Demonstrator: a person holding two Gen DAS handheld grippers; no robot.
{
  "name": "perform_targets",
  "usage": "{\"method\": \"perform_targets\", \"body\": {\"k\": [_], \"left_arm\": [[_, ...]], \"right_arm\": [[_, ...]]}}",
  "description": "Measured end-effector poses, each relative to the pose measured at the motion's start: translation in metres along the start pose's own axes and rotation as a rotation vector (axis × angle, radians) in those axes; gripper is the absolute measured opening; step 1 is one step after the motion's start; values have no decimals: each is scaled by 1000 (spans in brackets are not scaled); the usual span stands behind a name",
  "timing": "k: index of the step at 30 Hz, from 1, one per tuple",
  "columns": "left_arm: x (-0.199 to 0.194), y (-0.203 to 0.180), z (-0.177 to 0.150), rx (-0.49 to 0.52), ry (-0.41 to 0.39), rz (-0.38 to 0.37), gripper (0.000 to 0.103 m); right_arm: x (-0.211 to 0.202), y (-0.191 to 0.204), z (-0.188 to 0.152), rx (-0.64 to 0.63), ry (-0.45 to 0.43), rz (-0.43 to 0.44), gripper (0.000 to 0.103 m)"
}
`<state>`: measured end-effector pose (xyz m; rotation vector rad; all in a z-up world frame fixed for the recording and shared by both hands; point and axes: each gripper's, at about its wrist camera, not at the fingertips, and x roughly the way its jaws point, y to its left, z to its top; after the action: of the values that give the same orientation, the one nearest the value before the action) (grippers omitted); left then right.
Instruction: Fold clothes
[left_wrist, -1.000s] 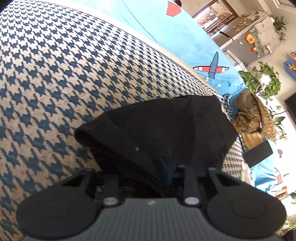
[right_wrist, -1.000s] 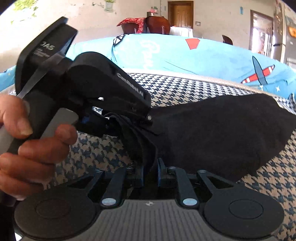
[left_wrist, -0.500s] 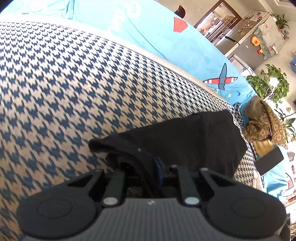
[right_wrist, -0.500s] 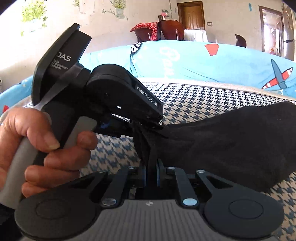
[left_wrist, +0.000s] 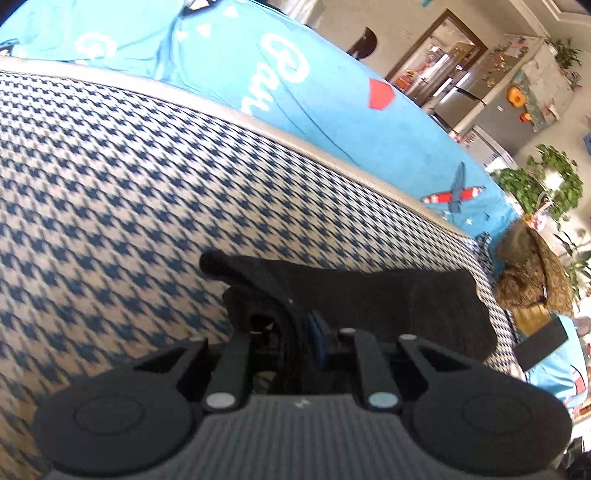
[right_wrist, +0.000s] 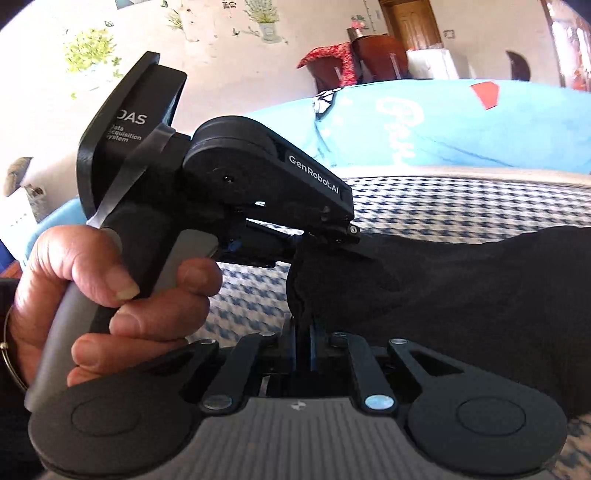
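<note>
A houndstooth cover (left_wrist: 129, 206) fills the left and centre of the left wrist view. The black garment (left_wrist: 388, 295) is spread across it at lower centre. Its near edge is pinched by the left gripper (left_wrist: 301, 341) and the right gripper (right_wrist: 303, 341), fingers pressed onto cloth. For a clean fold, both corners should be carried level and laid edge to edge

black garment (right_wrist: 461, 295) cut off right, houndstooth cover (left_wrist: 110, 192) blurred

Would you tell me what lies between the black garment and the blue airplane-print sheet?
In the left wrist view, only houndstooth cover separates the black garment from the blue sheet.
</note>
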<state>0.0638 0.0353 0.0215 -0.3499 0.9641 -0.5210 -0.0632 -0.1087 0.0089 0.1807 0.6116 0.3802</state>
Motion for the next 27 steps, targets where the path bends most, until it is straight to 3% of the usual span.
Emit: {"method": "perform_targets", "body": {"k": [3,7,11,14,18,23,27], "left_arm": [[-10,16,11,-10,-19,40,14],[-19,32,20,16,-76,194,14],[-20,45,21,-18,-96,333,19],[-25,45,20,-40,-116,305,27],[-26,29,15,-4,-125,249,40],[-14,8,1,30,-69,157,42],[-5,2,-7,46,-31,125,43]], "right_arm": [[14,9,7,-28,-3,42,10],[28,12,5,-50,44,64,18],[19,5,-4,-55,84,120,22],[11,13,-4,-69,90,112,26],[-9,15,-10,-44,74,36,27],[-34,2,-24,7,55,-69,27],[-31,-5,-23,4,48,-121,27]]}}
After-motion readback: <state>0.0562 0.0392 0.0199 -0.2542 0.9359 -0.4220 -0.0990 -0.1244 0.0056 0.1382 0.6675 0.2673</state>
